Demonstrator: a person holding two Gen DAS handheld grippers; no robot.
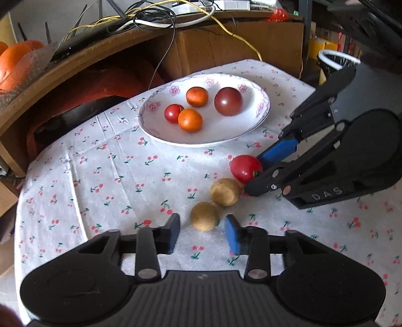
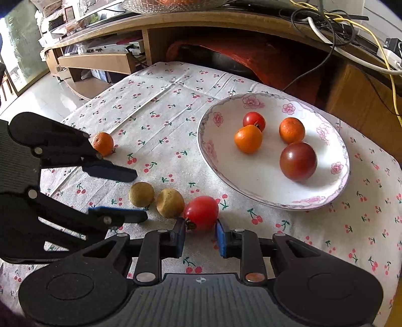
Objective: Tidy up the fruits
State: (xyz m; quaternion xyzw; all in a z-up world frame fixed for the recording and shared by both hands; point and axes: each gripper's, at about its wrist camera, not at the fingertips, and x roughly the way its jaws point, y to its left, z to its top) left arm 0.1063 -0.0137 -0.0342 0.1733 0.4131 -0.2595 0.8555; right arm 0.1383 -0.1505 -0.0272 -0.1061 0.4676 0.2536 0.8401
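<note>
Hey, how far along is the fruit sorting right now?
Roughly halfway. Done: the floral plate already holds four pieces, two oranges, a small red tomato and a dark tomato. In hand: the right gripper brackets the red tomato on the cloth, jaws not visibly closed. Left: two brown fruits by the open left gripper, and a small orange.

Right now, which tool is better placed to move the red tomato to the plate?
Right tool: its open fingers already flank the red tomato. Left tool faces a brown fruit instead.

Tangled cables (image 1: 155, 17) on a wooden shelf (image 2: 226, 22); possibly cardboard box (image 1: 241, 47) behind.
</note>
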